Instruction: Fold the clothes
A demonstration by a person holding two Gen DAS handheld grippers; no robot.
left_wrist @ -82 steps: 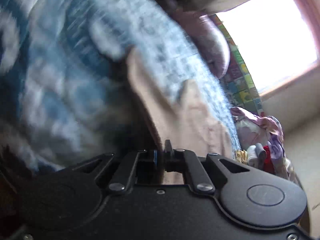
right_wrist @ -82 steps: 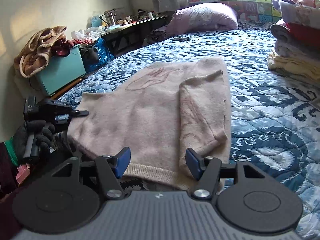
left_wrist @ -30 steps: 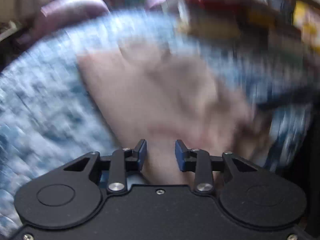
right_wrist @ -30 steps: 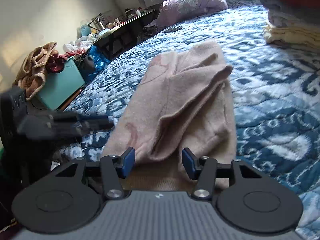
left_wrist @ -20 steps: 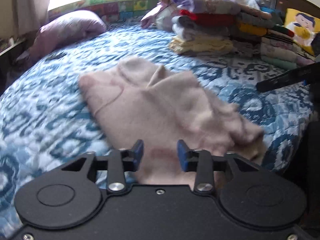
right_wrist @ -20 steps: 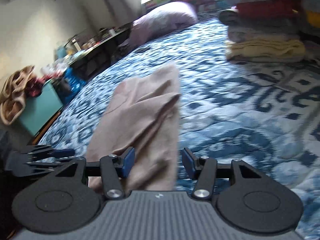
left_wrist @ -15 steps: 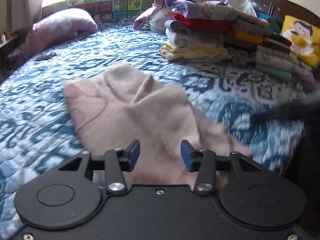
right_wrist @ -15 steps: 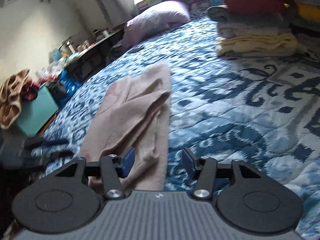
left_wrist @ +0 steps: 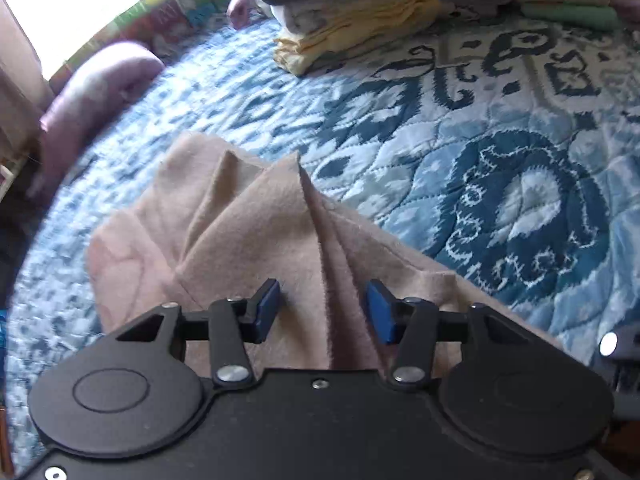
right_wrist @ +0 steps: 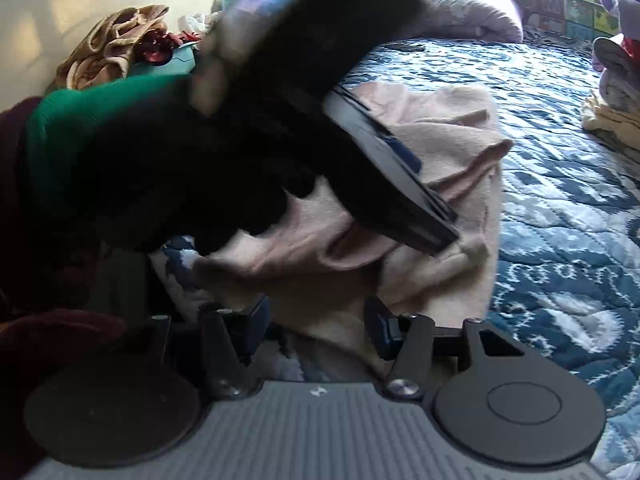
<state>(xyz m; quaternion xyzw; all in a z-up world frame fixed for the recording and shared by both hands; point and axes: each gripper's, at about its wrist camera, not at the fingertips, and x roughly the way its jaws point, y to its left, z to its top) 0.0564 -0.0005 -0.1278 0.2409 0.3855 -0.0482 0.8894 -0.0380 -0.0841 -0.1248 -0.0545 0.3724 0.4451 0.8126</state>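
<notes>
- Between the blue pads of the left gripper (left_wrist: 322,312), a raised ridge of one pale pink fleece garment (left_wrist: 248,232); jaws spread wide, gripping nothing
- Right gripper (right_wrist: 316,326): jaws likewise apart, near hem of the garment just ahead of them, nothing pinched
- Left gripper also shows in the right wrist view, above and ahead of the right one, over the garment's middle
- Garment lies on the blue patterned quilt (left_wrist: 520,168), gathered into a long narrow strip with loose, rumpled layers; judged partly folded, with flattening and a crosswise fold left
- Beyond both grippers: stacks of folded clothes (left_wrist: 352,20), count unclear as they are cropped; one mauve pillow (left_wrist: 96,92)
- Count: two grippers, one garment in work
</notes>
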